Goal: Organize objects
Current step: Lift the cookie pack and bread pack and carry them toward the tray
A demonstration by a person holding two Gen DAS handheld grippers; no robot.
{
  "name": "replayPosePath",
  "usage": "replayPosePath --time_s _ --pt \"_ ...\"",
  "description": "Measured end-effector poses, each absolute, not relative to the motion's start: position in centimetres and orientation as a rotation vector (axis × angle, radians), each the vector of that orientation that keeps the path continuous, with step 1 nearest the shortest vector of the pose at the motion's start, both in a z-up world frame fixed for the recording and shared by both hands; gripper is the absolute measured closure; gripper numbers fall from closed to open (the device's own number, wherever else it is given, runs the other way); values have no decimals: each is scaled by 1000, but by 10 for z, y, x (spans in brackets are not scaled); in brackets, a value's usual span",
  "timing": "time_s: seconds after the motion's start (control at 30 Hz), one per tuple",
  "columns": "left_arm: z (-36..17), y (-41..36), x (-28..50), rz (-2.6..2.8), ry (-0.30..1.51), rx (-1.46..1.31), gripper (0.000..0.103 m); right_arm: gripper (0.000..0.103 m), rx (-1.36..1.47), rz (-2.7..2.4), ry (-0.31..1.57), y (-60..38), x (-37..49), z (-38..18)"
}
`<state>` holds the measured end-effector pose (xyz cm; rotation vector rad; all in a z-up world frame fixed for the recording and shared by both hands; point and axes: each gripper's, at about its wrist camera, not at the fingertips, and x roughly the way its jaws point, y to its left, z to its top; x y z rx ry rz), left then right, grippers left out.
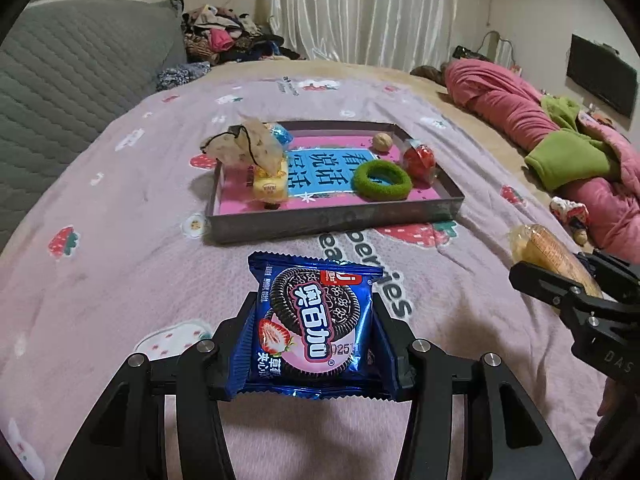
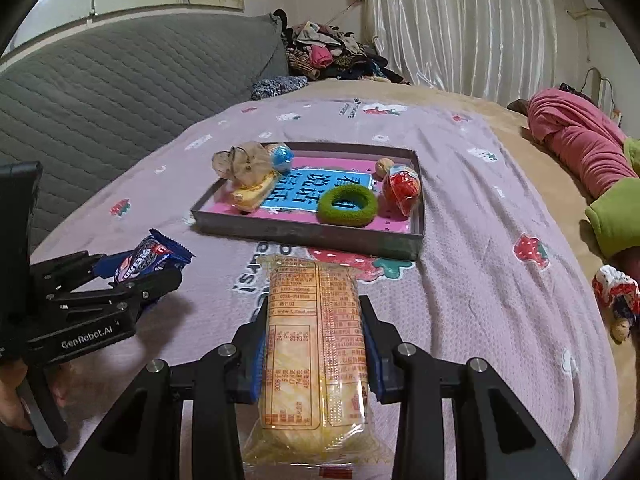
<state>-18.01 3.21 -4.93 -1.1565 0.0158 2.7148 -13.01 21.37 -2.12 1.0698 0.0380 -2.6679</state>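
Observation:
My left gripper (image 1: pixel 314 336) is shut on a blue cookie packet (image 1: pixel 312 316), held above the pink bedspread in front of the grey tray (image 1: pixel 336 222). My right gripper (image 2: pixel 314 344) is shut on a yellow wrapped cake packet (image 2: pixel 314 344), also in front of the tray (image 2: pixel 308 236). Each view shows the other gripper: the right gripper (image 1: pixel 560 280) at the right edge, the left gripper (image 2: pixel 136 276) at the left with the cookie packet (image 2: pixel 146 260). Inside the tray lie a green hair ring (image 1: pixel 382 181), a red sweet (image 1: pixel 418 160), a walnut (image 1: pixel 382 142), a yellow snack (image 1: pixel 272 188) and a mesh pouch (image 1: pixel 250 146).
A grey quilted headboard (image 1: pixel 72 72) rises on the left. Pink and green bedding (image 1: pixel 560 140) lies heaped on the right, with a small doll (image 2: pixel 616 296) near it. A pile of clothes (image 1: pixel 228 36) sits at the back by white curtains.

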Motion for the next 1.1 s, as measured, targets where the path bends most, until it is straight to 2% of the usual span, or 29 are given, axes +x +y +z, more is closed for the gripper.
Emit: replayPosePath --time_s 0.37,0.73,1.1 --pt "-25 25 -117 2742 25 -1118 50 64 983 -2653 39 194 -78 13" --pt "25 12 -62 2806 54 -1003 50 64 892 -2672 61 179 -35 55" --pt "62 7 -43 2837 34 -926 50 64 815 -2697 95 169 -16 94"
